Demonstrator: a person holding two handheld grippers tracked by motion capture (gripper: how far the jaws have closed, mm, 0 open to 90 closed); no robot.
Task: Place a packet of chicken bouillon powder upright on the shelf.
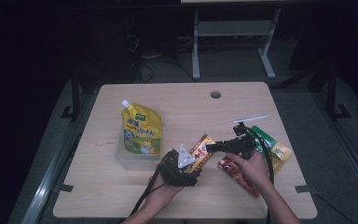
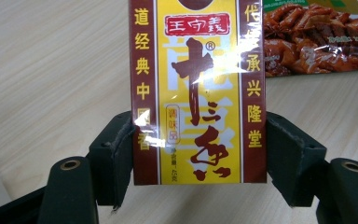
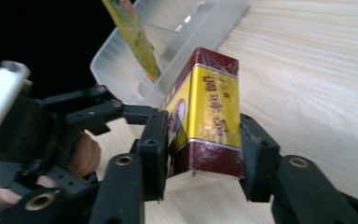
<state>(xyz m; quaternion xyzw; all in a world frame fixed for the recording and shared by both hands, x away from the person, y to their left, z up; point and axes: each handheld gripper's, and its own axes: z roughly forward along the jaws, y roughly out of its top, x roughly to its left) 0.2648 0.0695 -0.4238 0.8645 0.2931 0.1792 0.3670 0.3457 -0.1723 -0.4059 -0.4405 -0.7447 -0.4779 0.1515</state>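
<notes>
One red-and-yellow box is clamped by two tongs, left and right, above the table

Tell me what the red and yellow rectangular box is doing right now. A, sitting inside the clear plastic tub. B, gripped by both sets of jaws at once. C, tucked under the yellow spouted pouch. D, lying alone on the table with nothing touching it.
B: the red and yellow rectangular box sits clamped between the left gripper jaws, and the right gripper jaws close on its other end.
</notes>
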